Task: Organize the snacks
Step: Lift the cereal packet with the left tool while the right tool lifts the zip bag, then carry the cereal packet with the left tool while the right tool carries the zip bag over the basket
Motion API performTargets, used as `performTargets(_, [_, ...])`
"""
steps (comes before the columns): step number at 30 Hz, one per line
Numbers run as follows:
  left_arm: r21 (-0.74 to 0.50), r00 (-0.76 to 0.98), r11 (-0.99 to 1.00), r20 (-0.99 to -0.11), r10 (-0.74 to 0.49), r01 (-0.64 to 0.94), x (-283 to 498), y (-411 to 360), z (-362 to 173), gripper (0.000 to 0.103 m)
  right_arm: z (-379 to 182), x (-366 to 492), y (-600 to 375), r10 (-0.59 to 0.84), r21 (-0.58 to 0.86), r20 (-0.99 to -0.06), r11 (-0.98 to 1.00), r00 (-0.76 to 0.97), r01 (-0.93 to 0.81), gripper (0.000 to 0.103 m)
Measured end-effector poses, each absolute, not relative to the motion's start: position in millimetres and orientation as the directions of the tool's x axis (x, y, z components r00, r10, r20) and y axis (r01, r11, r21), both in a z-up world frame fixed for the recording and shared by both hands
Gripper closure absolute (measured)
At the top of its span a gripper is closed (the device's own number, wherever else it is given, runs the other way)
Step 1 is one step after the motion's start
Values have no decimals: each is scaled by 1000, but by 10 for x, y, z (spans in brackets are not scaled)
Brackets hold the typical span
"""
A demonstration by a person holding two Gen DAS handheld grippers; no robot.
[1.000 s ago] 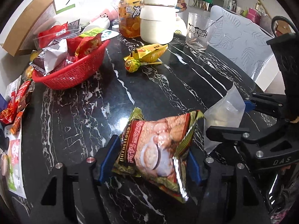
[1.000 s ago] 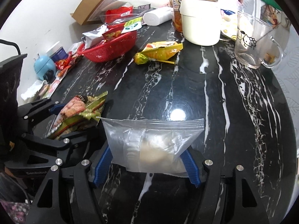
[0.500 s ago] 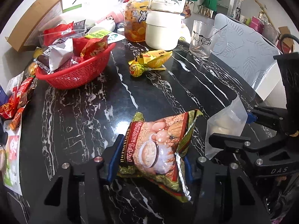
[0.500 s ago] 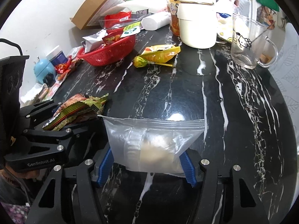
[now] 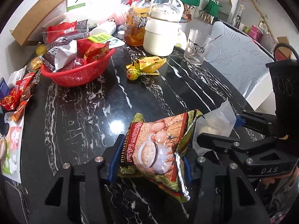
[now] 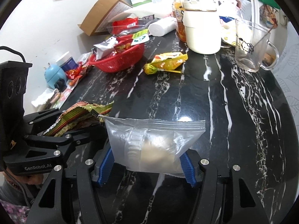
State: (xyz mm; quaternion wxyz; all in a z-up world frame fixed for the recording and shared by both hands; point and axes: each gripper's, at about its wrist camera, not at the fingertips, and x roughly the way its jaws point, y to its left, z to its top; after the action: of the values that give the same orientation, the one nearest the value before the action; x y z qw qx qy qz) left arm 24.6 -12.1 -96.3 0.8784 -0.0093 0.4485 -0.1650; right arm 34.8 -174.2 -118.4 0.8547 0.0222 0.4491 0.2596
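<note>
My left gripper point(image 5: 150, 160) is shut on a green and red cereal packet point(image 5: 158, 147) and holds it above the black marble table point(image 5: 84, 115). My right gripper point(image 6: 145, 162) is shut on a clear zip bag point(image 6: 153, 140) with a pale lump inside. The two grippers are side by side at the near edge; the zip bag point(image 5: 216, 125) shows right of the packet, and the packet point(image 6: 80, 115) shows left of the bag. A red basket point(image 5: 78, 69) holding several snacks stands at the far left. A yellow packet point(image 5: 149, 64) and a lollipop point(image 5: 131, 73) lie mid-table.
A white kettle point(image 5: 162, 35), a drink bottle point(image 5: 135, 28) and a glass mug point(image 5: 198, 46) stand at the back. A cardboard box point(image 5: 39, 26) and loose red wrappers point(image 5: 16, 95) are at the left edge. A chair point(image 5: 241, 63) is at the right.
Both grippers have risen and drawn back a little with their loads, so the view has tilted. The packet and the zip bag stay held. Nothing on the table moved.
</note>
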Motion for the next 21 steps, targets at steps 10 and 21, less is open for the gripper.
performTargets(10, [-162, 592, 954, -754, -284, 252, 210, 16, -741, 51, -986, 376, -1621, 497, 268, -730, 840, 469, -473, 40])
performTargets(21, [-162, 677, 966, -690, -258, 203, 259, 264, -379, 51, -614, 537, -1393, 541, 241, -684, 801, 489, -548, 40])
